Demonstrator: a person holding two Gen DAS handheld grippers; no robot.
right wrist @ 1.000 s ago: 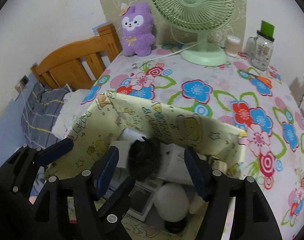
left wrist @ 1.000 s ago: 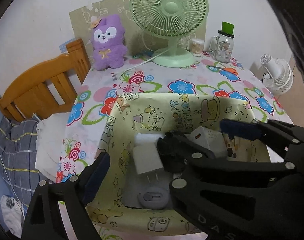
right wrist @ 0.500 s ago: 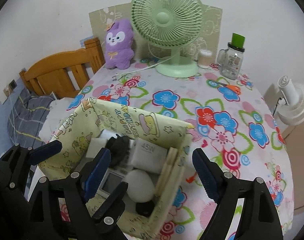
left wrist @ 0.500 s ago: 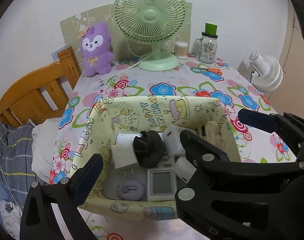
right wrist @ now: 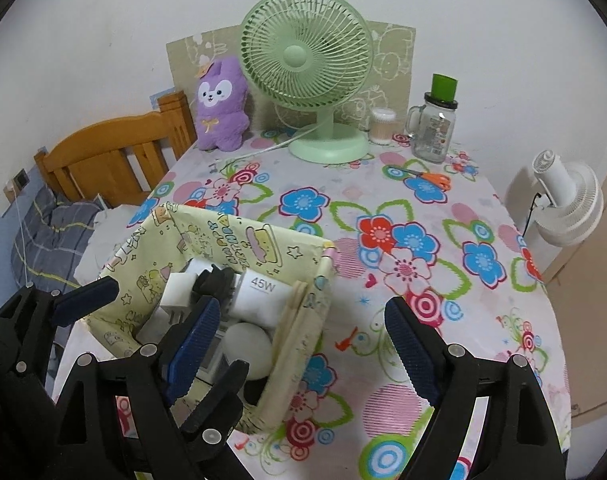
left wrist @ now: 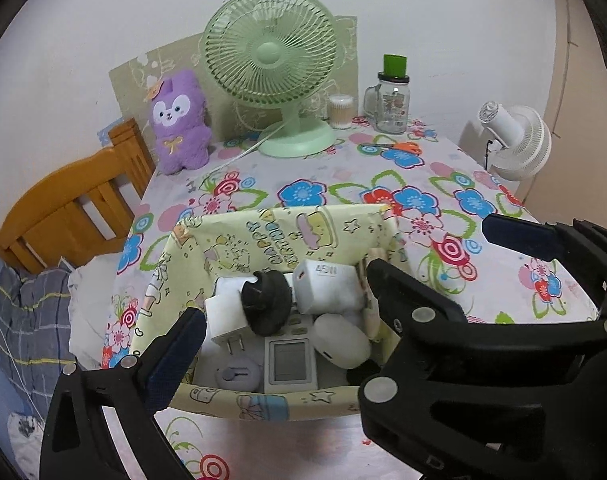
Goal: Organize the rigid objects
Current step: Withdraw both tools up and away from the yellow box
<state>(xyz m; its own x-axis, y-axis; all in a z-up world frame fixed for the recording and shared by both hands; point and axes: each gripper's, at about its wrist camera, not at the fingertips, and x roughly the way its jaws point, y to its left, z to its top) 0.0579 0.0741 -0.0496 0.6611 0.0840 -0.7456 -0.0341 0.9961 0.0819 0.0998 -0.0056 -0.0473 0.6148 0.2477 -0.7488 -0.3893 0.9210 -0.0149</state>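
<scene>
Below and between both grippers sits the yellow fabric box (left wrist: 263,236) on the flowered tablecloth (right wrist: 443,208). The left gripper (left wrist: 339,292) and right gripper (right wrist: 303,340) stand spread wide, nothing between their pads; the right's jaws have just been opening. Inside lie a black adapter (left wrist: 265,304), a white charger (right wrist: 263,292) marked "45W", and a remote (left wrist: 289,364). Beyond stand a green fan (left wrist: 271,64), purple plush (left wrist: 179,120) and jar (right wrist: 435,128).

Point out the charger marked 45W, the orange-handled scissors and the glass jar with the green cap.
45W charger (right wrist: 263,292): right wrist view, on its white face below the marking.
Orange-handled scissors (right wrist: 437,179): right wrist view, on the orange handle.
Glass jar (left wrist: 391,106): left wrist view, on its clear body.
</scene>
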